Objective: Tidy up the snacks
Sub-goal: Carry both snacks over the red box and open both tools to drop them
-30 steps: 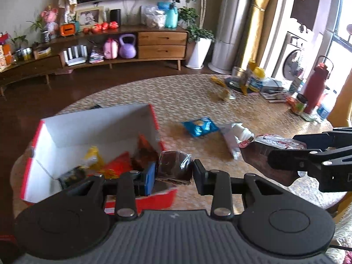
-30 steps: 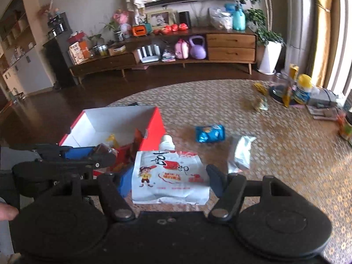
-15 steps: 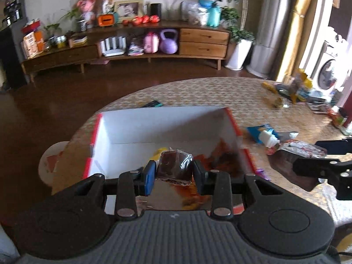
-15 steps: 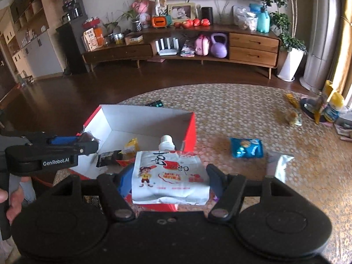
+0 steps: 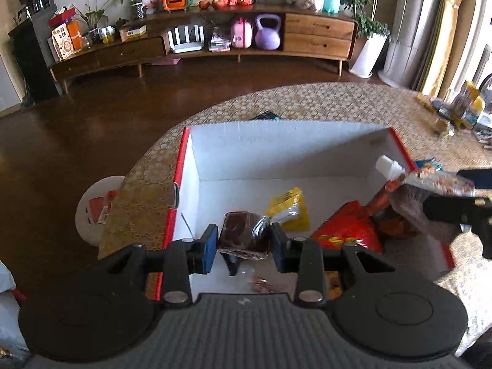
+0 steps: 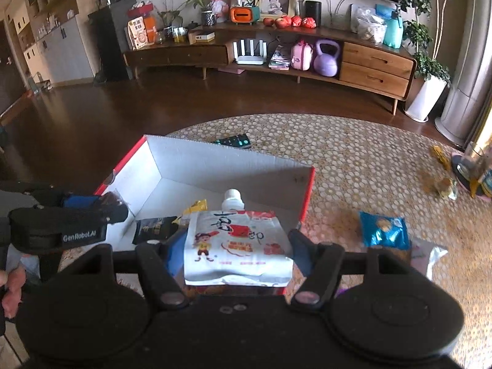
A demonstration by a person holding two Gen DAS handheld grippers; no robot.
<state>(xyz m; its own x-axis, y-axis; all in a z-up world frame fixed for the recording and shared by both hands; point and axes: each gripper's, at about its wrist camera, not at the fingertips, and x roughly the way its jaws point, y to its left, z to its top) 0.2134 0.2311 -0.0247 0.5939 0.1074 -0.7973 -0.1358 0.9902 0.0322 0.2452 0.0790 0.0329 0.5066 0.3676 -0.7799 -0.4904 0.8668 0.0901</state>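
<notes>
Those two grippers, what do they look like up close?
Both are matte black plastic. The left gripper has a ribbed grey top, two round discs, silver screws and blue pads. From the right wrist view its side reads "GenRobot.AI". The right gripper looks alike.

The box [image 5: 276, 150] looks like matt white cardboard inside – red outside; the brownie wrapper [image 5: 246, 236] is clear, shiny plastic; the pouch [image 6: 238, 246] is smooth and glossy – the tablecloth [image 6: 353, 160] is woven and textured

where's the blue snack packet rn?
Right wrist view, right side: the blue snack packet lies on the table, outside the red box, beside a silver packet.
</notes>
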